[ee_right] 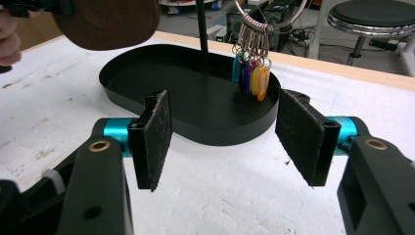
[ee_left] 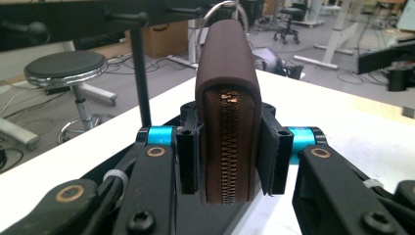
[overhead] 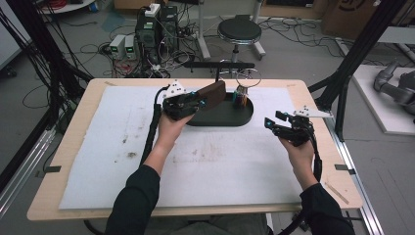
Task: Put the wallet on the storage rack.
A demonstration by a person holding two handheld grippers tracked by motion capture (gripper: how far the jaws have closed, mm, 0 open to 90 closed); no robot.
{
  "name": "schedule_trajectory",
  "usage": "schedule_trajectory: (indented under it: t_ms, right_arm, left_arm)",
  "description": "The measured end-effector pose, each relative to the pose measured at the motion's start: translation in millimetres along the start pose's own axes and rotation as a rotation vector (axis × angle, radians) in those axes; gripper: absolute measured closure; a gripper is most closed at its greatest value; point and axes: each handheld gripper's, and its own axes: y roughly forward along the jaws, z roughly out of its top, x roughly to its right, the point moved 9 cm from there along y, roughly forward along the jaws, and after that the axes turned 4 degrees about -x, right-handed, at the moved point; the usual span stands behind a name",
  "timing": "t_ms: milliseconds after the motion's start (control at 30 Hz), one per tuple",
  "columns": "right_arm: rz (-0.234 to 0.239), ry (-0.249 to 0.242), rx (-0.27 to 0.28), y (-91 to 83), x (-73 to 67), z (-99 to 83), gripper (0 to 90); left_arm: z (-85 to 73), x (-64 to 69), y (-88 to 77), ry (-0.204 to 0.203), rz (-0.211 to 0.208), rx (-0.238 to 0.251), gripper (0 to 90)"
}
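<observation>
Holding brown zip wallet (ee_left: 226, 98) pinched on edge in left gripper (overhead: 188, 104), over black oval tray (ee_right: 195, 117) | right gripper (ee_right: 230, 142) spread, empty, near tray | key bunch (ee_right: 252, 71) hangs over tray | step judged: placing wallet; next: lower, release.

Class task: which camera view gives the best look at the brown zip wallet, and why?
The left gripper view: the wallet sits close up between the left gripper jaws, zip teeth visible. The high view shows it small, held above the black tray. The right gripper view catches just one rounded end at the top edge.
</observation>
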Motion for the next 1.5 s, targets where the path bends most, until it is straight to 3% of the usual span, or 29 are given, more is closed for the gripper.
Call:
schedule_trajectory:
  t_ms: [300,567,800,1000,1100,1500]
  right_arm:
    - [0.000,-0.007,-0.001,1.6,0.7,-0.4,39.2]
    - [0.001,-0.008,-0.001,2.0,0.9,-0.5,39.3]
    - [0.001,-0.009,-0.002,1.9,0.6,-0.6,39.3]
    - [-0.001,-0.013,-0.003,2.2,0.3,-0.7,39.2]
    - [0.001,-0.014,-0.004,2.6,-0.1,-0.8,39.2]
    - [-0.007,-0.020,-0.003,1.6,-0.2,-0.5,39.2]
  left_arm:
    - [-9.5,-9.7,17.2,-0.025,0.034,0.003,66.3]
    - [-15.9,-11.1,34.0,-0.016,0.053,-0.019,66.4]
    - [-29.2,-17.4,44.5,-0.041,0.078,-0.050,66.4]
    - [-35.6,-18.1,50.0,-0.047,0.084,-0.065,66.4]
    - [-40.3,-19.1,52.8,-0.070,0.081,-0.075,66.3]
    - [-53.4,-19.1,63.7,-0.076,0.090,-0.101,66.3]
